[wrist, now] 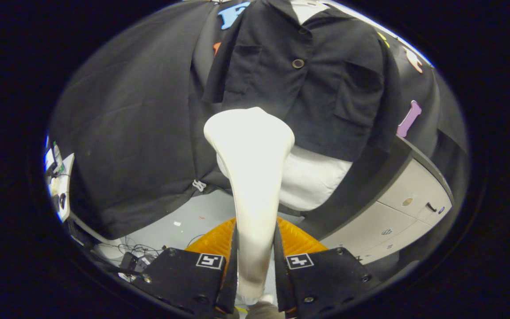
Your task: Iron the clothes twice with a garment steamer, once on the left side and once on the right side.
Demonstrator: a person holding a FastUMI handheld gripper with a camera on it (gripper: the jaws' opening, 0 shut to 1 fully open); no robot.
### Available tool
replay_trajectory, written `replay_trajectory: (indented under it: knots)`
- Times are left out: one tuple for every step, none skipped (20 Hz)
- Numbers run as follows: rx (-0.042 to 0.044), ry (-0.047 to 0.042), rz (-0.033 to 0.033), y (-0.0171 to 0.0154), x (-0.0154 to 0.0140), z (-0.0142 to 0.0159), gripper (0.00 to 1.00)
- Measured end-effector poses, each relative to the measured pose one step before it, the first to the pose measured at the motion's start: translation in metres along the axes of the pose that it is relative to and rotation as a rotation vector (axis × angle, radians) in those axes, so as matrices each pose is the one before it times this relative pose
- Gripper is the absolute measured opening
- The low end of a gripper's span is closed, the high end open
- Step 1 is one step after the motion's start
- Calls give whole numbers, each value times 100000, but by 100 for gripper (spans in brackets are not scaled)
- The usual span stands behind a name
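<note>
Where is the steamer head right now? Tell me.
In the gripper view, the white steamer is clamped between the gripper fingers, its head raised just ahead of them at the lower hem of the black shirt, over the white form beneath.

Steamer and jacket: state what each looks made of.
Steamer, clamped in the gripper: likely hard plastic, smooth with a soft sheen and moulded curves. Jacket: seemingly matte woven cloth; it creases, drapes and has stitched pockets and buttons.
</note>
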State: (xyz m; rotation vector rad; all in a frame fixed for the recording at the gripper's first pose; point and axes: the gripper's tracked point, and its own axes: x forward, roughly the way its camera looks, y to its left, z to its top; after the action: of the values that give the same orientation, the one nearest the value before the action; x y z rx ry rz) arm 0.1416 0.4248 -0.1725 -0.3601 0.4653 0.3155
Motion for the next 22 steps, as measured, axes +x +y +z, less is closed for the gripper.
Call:
replay_trajectory:
  knots:
    - [455,-1582,12,-1379,-1232,-13,38]
    - [-651,-930,-1214,-1742,-1072,-312,38]
    - [-1330,-256,-1235,-1750,-986,-707,38]
    - [-173,-112,-336,-1826,-1193,-927,38]
    - [950,165,-458,-1774,-1312,-936,38]
    - [1858,240,-939,-1814,-1171,-897,38]
    - [2221,363,-1250,-1867,-1114,-692,38]
    - [2449,273,-1488,-2301,-977,-680,38]
    - [2472,-634,-1264,-2083,-1043,-391,38]
    - [1925,-1084,-1278,-2051,-1026,-215,38]
    - [1837,-1494,-947,-1851,-1001,-93,38]
    - [2371,-1054,-777,-1642,-954,-150,38]
    - [2415,-424,-390,-1633,-1142,-38,38]
    - [1727,-765,541,-1212,-1058,-158,38]
    - [970,-710,246,-1162,-805,-99,38]
    - [815,-797,394,-1303,-862,-90,38]
    - [668,-648,356,-1155,-793,-9,38]
    - [534,-505,299,-1016,-788,-115,38]
    - [604,-558,37,-1038,-647,-149,38]
    - [506,-592,-12,-1186,-682,-116,38]
    - [422,-469,-83,-1083,-634,-169,38]
    - [715,-318,-236,-991,-511,-202,38]
